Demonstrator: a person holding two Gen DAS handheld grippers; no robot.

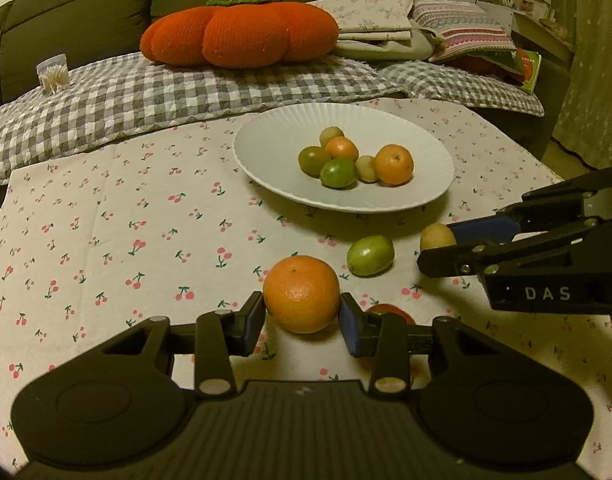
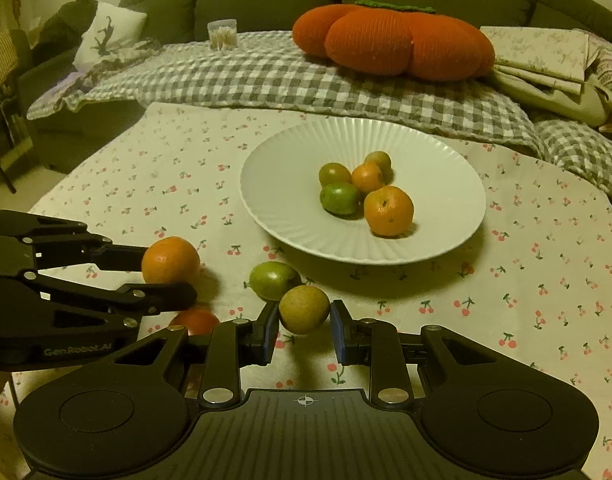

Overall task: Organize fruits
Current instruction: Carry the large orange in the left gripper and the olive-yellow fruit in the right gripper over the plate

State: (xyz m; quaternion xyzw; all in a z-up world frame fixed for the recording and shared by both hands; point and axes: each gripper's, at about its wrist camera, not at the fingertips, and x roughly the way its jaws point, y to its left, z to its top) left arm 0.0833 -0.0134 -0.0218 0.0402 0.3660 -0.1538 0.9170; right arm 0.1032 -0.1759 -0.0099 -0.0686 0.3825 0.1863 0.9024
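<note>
Now both angle downward: left tool (image 1: 302, 316) clamps orange (image 1: 301, 293), right tool (image 2: 304, 326) clamps brownish fruit (image 2: 304, 309).

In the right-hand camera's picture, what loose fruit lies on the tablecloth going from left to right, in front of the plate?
Orange held in the left fingers, red fruit partly hidden, green fruit, brownish fruit held in the right fingers.

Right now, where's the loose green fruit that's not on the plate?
The green fruit lies on the cherry-print tablecloth, in front of the white plate, between the two gripped fruits.
</note>
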